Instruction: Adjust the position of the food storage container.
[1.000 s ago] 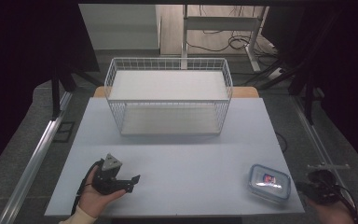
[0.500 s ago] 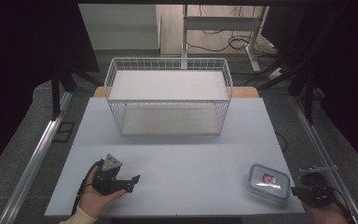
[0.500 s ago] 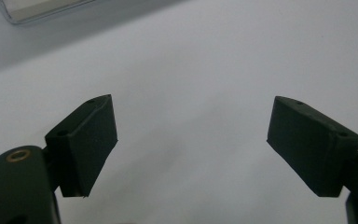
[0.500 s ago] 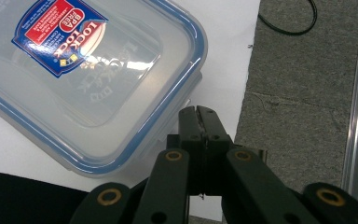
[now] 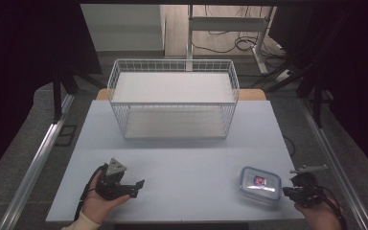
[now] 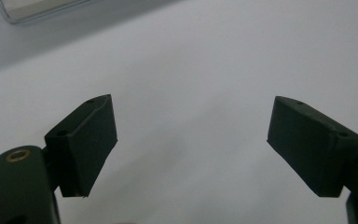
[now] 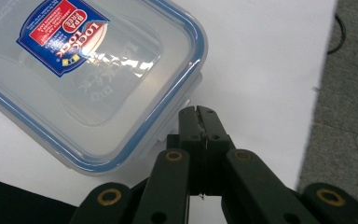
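A clear plastic food box [image 5: 260, 184] with a blue-rimmed lid and a red and blue label lies at the table's front right. My right gripper [image 5: 288, 191] is shut and empty, its tips just off the box's right side. In the right gripper view the closed jaws [image 7: 198, 114] point at the box [image 7: 88, 74] next to its side latch; whether they touch it I cannot tell. At the front left a hand holds my left gripper [image 5: 136, 187] low over the table, pointing right. Its jaws [image 6: 191, 140] stand wide open over bare tabletop.
A white wire basket [image 5: 172, 98] stands at the middle back of the pale table [image 5: 191, 158]. The table's right edge runs close behind the right hand, with grey floor beyond. A corner of the box [image 6: 32, 9] shows far off in the left gripper view.
The right hand has come in from the table's right edge leftward and a little down, bringing its shut jaws up to the box. The left hand has stayed still.
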The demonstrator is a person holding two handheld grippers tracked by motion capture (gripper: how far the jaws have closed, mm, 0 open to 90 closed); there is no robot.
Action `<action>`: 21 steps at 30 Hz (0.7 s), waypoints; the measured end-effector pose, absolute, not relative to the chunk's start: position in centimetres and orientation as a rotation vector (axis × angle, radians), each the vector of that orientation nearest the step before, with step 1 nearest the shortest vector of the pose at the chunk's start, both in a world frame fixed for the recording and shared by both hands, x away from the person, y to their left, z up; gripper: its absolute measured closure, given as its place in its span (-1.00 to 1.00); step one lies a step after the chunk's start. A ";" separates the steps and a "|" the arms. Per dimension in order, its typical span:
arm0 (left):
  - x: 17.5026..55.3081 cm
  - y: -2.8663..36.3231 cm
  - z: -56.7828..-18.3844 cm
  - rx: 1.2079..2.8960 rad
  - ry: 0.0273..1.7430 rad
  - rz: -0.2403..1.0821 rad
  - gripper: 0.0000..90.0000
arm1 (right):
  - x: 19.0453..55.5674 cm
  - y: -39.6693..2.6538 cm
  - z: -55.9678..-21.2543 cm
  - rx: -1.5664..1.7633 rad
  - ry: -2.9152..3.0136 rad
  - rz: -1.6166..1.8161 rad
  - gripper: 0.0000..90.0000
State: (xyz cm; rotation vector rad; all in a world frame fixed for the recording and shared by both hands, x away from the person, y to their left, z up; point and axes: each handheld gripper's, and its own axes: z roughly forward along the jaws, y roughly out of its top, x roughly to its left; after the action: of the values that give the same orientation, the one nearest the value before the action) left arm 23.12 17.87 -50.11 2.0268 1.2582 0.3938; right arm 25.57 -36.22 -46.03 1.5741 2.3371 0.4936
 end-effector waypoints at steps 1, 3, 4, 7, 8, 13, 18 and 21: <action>23.1 17.9 -50.1 2.026 1.259 0.394 -0.65 | 25.6 -36.2 -46.0 1.574 2.337 0.494 1.00; 23.1 17.9 -50.1 2.029 1.258 0.393 -0.65 | 25.8 -35.6 -46.1 1.562 2.351 0.497 1.00; 23.1 17.8 -50.2 2.028 1.262 0.391 -0.65 | 25.9 -35.2 -46.1 1.559 2.356 0.499 1.00; 23.2 17.7 -50.2 2.038 1.258 0.387 -0.65 | 26.4 -33.8 -46.1 1.543 2.383 0.505 1.00; 23.2 17.8 -50.1 2.039 1.253 0.392 -0.65 | 26.8 -32.7 -46.2 1.521 2.409 0.509 1.00; 23.2 17.9 -50.1 2.035 1.257 0.391 -0.65 | 27.6 -29.8 -46.3 1.445 2.475 0.525 1.00; 23.2 18.0 -50.2 2.034 1.257 0.385 -0.65 | 28.2 -27.9 -46.5 1.388 2.531 0.543 1.00; 23.2 18.0 -50.2 2.034 1.257 0.385 -0.65 | 28.2 -27.3 -46.5 1.374 2.553 0.560 1.00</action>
State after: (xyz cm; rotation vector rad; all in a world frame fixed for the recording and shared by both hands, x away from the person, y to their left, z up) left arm 23.23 18.00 -50.18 2.0340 1.2567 0.3854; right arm 28.19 -27.34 -46.50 1.3742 2.5534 0.5597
